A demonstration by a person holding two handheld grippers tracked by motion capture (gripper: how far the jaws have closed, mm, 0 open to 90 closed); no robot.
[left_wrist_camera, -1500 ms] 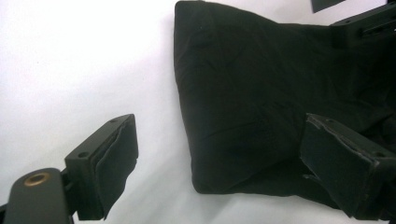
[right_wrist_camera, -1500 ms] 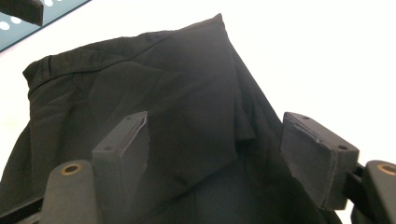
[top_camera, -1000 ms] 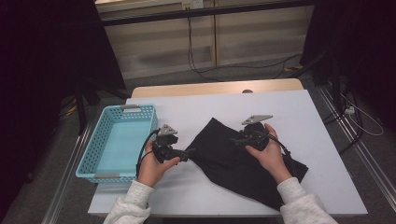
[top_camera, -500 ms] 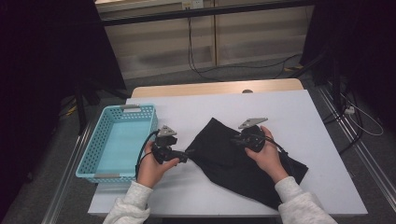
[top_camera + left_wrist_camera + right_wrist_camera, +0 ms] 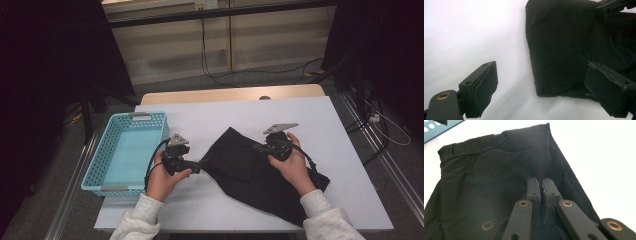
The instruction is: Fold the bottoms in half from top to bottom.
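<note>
Left hand-held gripper gapes wide; right hand-held gripper just closed.

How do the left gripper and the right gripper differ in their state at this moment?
The left gripper has its jaws wide apart, while the right gripper has just been closing its jaws and now pinches a fold of the black garment. The left gripper stands at the garment's corner with one jaw over the white table; the right gripper is over the garment's middle. Both are black and hand-held.

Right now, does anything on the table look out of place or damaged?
Nothing looks damaged or spilled. The black cloth lies crumpled and askew on the white table, one corner pointing at the blue basket, which stands upright beside it.
</note>
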